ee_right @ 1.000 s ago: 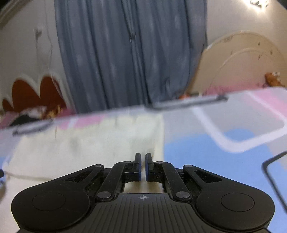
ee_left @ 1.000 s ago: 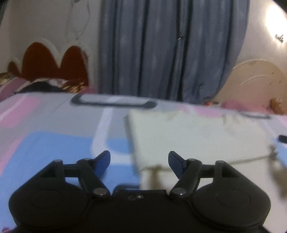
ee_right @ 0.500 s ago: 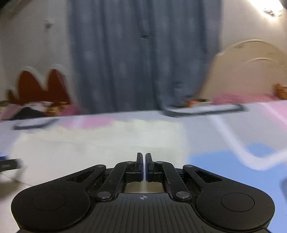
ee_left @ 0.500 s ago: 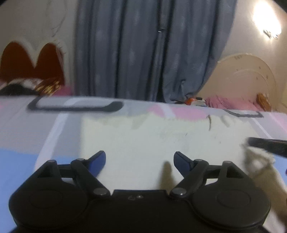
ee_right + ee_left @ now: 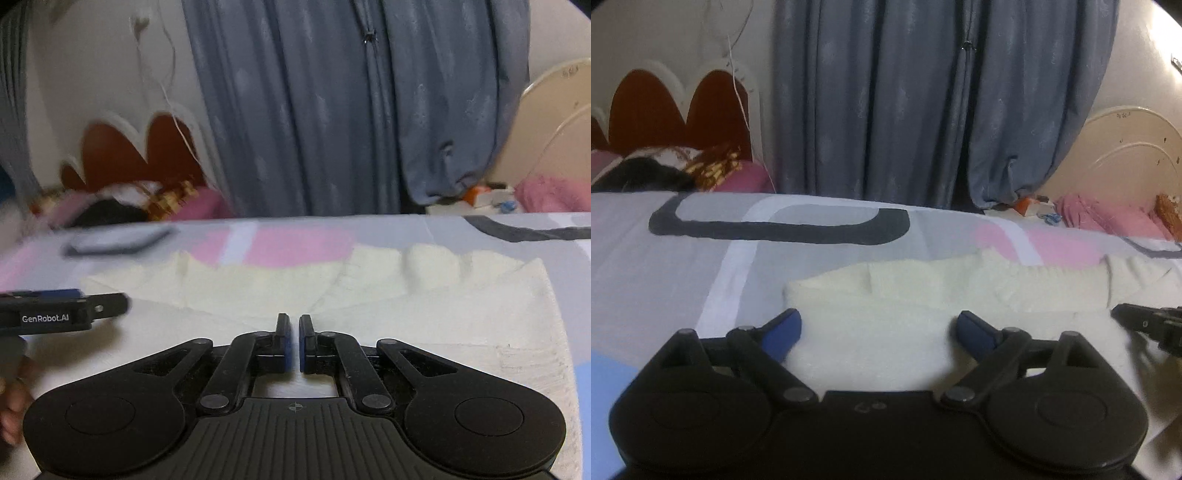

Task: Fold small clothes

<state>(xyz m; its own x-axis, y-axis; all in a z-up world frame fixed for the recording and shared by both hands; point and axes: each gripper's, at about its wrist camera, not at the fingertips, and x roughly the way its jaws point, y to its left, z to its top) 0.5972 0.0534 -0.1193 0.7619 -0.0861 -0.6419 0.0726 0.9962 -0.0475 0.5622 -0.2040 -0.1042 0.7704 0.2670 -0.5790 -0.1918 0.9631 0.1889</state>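
Garment: your cream knit garment [image 5: 886, 317] lay flat on the patterned bed [image 5: 683, 266], its far edge rumpled.
Handling: it looked soft, light and floppy; you would do best to pinch a corner or hem.
Left hand-held gripper [image 5: 879, 330]: its jaws were opening over the knit, pinching nothing.
Right hand-held gripper [image 5: 294, 343]: pressed together, empty.
Room: open bedsheet lay all around; the grey curtain [image 5: 923, 92] hung well back.

Grey-blue curtain [image 5: 923, 99] between two headboards
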